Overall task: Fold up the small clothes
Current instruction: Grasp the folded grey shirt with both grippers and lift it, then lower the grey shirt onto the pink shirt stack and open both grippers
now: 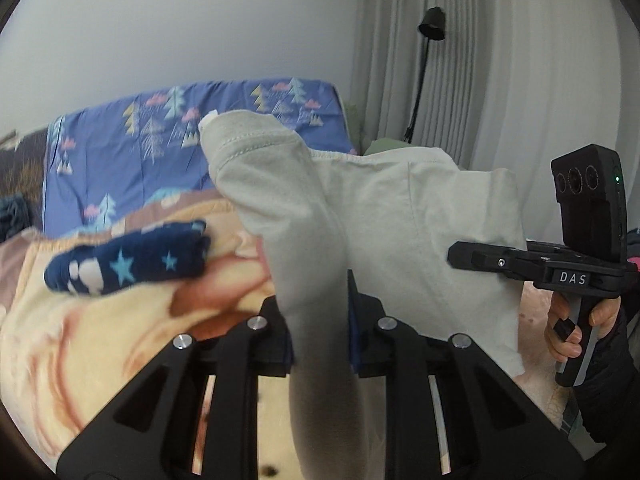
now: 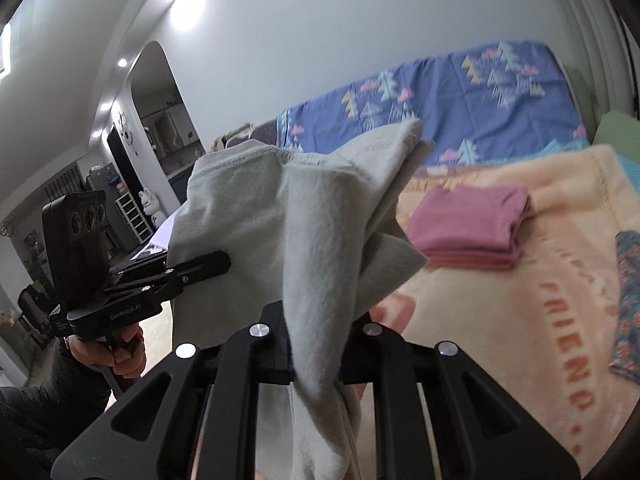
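Note:
A pale grey garment hangs in the air between both grippers, above the bed. My left gripper is shut on one bunched edge of it. My right gripper is shut on the other edge of the grey garment. Each gripper shows in the other's view: the right gripper at the cloth's right side, the left gripper at its left side. The cloth hides the fingertips.
A folded pink garment lies on the cream blanket. A navy star-patterned piece lies on the blanket at left. A patterned cloth lies at the right edge. A blue tree-print cover is behind; curtains and a black lamp are at right.

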Demonstrator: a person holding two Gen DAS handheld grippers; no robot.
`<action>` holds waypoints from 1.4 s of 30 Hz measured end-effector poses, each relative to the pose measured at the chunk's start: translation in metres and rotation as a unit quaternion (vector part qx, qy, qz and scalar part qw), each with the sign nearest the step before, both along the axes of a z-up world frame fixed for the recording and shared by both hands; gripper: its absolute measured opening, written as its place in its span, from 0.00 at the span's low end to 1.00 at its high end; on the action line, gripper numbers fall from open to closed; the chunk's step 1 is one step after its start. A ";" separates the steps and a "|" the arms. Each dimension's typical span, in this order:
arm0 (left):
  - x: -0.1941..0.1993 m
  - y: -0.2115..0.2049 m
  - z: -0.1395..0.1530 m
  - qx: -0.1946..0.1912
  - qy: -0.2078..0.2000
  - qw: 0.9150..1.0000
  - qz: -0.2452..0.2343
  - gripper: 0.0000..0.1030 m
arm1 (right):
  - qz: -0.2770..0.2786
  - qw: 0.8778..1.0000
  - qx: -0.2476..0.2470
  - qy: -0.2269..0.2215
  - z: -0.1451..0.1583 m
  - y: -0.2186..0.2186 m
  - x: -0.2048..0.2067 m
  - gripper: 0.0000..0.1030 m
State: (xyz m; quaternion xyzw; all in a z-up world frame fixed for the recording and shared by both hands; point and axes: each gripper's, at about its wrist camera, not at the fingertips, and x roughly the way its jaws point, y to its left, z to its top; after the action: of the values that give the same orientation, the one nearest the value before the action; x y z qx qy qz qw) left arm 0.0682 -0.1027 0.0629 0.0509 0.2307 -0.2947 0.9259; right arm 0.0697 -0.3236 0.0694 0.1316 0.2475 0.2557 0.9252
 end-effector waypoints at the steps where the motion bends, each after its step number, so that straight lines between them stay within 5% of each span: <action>1: -0.001 -0.006 0.006 0.005 -0.011 1.000 -0.004 0.19 | -0.009 1.000 -0.001 -0.010 0.006 -0.003 -0.002 0.13; 20: 0.059 -0.099 0.058 0.069 -0.075 0.994 -0.043 0.19 | -0.088 0.994 -0.031 -0.049 0.041 -0.072 0.023 0.13; 42: 0.210 -0.165 0.047 0.132 -0.110 0.985 0.026 0.20 | -0.134 0.990 -0.005 -0.047 0.034 -0.110 0.184 0.13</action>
State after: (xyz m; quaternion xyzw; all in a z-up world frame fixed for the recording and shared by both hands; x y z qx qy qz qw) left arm 0.2787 -0.2679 0.1103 0.1987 0.1653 -0.2301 0.9382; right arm 0.2534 -0.4334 0.1038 0.1467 0.1848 0.1340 0.9625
